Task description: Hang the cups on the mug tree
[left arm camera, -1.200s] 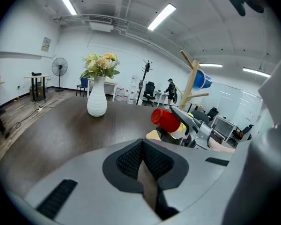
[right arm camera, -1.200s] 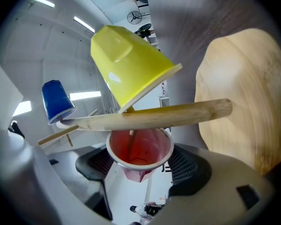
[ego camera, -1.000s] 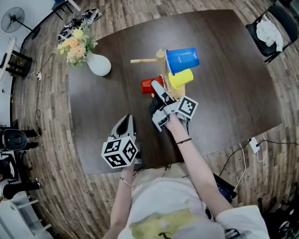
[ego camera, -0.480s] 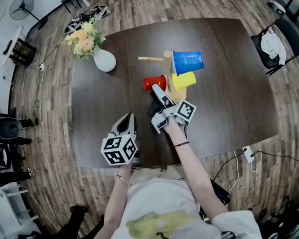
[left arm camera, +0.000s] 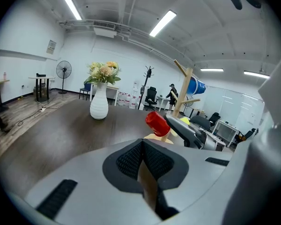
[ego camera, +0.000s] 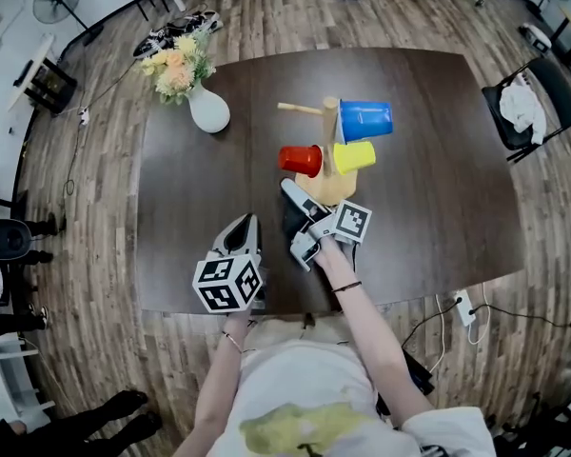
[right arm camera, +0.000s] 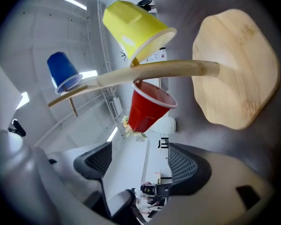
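The wooden mug tree [ego camera: 330,131] stands mid-table on its round base [right arm camera: 236,69]. A blue cup [ego camera: 366,120], a yellow cup [ego camera: 354,156] and a red cup [ego camera: 300,160] each hang on a peg. My right gripper [ego camera: 293,219] sits just below the red cup [right arm camera: 149,108], apart from it. Its jaws have just been opening and stand wide with nothing between them. My left gripper [ego camera: 243,228] rests near the table's front edge, shut and empty. In the left gripper view the red cup [left arm camera: 157,123] hangs ahead.
A white vase of flowers [ego camera: 209,112] stands at the table's back left. One bare peg [ego camera: 300,109] sticks out left of the tree top. A chair with cloth [ego camera: 531,98] stands off the table's right side.
My right gripper has drawn back from the red cup toward the front edge, jaws wider. The red cup stays on its peg. The left gripper has kept still.
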